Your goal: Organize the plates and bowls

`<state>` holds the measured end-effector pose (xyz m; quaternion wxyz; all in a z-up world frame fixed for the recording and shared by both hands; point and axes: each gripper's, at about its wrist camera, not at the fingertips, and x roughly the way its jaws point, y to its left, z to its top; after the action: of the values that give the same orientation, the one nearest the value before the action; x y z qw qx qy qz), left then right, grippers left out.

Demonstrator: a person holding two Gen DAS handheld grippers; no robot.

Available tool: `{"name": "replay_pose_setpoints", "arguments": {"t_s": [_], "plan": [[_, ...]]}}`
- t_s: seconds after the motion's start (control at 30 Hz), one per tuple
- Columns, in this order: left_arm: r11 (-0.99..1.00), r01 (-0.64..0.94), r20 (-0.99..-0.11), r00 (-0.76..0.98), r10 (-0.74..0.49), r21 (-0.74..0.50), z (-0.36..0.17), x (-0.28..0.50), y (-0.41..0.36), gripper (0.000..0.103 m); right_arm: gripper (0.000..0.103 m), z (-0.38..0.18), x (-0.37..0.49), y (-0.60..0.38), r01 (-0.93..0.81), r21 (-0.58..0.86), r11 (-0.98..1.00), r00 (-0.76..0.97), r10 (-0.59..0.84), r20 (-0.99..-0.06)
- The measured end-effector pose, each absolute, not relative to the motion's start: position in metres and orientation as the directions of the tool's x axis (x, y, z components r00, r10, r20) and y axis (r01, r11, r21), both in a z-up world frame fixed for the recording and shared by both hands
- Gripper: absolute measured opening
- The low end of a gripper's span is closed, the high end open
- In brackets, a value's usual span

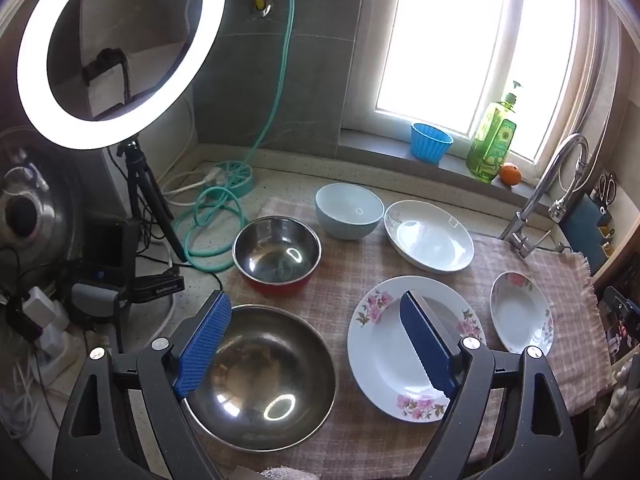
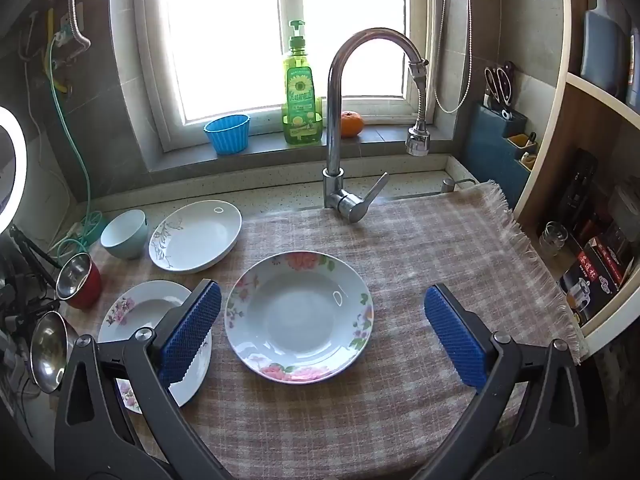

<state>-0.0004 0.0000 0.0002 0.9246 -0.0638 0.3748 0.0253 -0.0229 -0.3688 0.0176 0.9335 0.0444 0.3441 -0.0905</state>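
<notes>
Nothing is gathered yet: the left gripper [image 1: 316, 344] and right gripper [image 2: 324, 334] both hang released, the right needing to descend onto the floral plate [image 2: 298, 316] at frame centre.

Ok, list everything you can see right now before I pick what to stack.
Steel bowl: 1, silver, front left of cloth.
Red bowl: 1, steel inside, behind it.
Blue bowl: 1, pale, back of cloth.
White plate: 1, sprig pattern, right of blue bowl.
Pink plate: 1, pink flowers, front centre.
Deep plate: 1, floral rim, right.
Cloth: 1, checked, under dishes.
Faucet: 1, chrome, back.
Sill: blue cup, green soap, orange.
Ring light: 1, left.
Left gripper: open, empty.
Right gripper: open, empty.
</notes>
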Motion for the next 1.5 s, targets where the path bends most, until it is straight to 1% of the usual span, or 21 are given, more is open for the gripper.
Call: {"name": "replay_pose_setpoints", "arguments": {"t_s": [0.1, 0.17, 0.27, 0.37, 0.43, 0.8, 1.2, 1.5], "plan": [[0.99, -0.094, -0.703, 0.711, -0.009, -0.108, 0.0, 0.0, -0.001, 0.087, 0.103, 0.016, -0.02, -0.371, 0.2, 0.027, 0.98, 0.746, -0.134, -0.653], [0.99, -0.088, -0.71, 0.704, -0.016, -0.11, -0.002, 0.007, -0.002, 0.087, 0.103, 0.016, -0.019, -0.369, 0.2, 0.005, 0.98, 0.749, -0.15, -0.646], [0.988, -0.091, -0.711, 0.703, -0.026, -0.126, 0.003, 0.014, 0.018, 0.087, 0.103, 0.016, -0.018, -0.369, 0.199, 0.009, 0.98, 0.75, -0.147, -0.645], [0.987, -0.089, -0.715, 0.699, -0.032, -0.131, 0.003, 0.02, 0.017, 0.087, 0.103, 0.02, -0.019, -0.369, 0.2, 0.01, 0.98, 0.754, -0.147, -0.64], [0.984, -0.109, -0.704, 0.71, -0.02, -0.138, 0.002, 0.008, 0.016, 0.087, 0.103, 0.02, -0.02, -0.368, 0.201, 0.008, 0.98, 0.757, -0.15, -0.636], [0.984, -0.109, -0.697, 0.716, -0.019, -0.138, 0.003, 0.007, 0.012, 0.087, 0.103, 0.023, -0.018, -0.37, 0.209, 0.022, 0.978, 0.758, -0.148, -0.635], [0.98, -0.111, -0.652, 0.757, -0.024, -0.166, 0.012, 0.002, 0.013, 0.087, 0.103, 0.034, -0.024, -0.367, 0.207, 0.025, 0.978, 0.795, -0.153, -0.587], [0.98, -0.11, -0.642, 0.766, -0.023, -0.165, 0.014, 0.0, 0.012, 0.087, 0.103, 0.036, -0.025, -0.367, 0.207, 0.03, 0.978, 0.798, -0.151, -0.583]]}}
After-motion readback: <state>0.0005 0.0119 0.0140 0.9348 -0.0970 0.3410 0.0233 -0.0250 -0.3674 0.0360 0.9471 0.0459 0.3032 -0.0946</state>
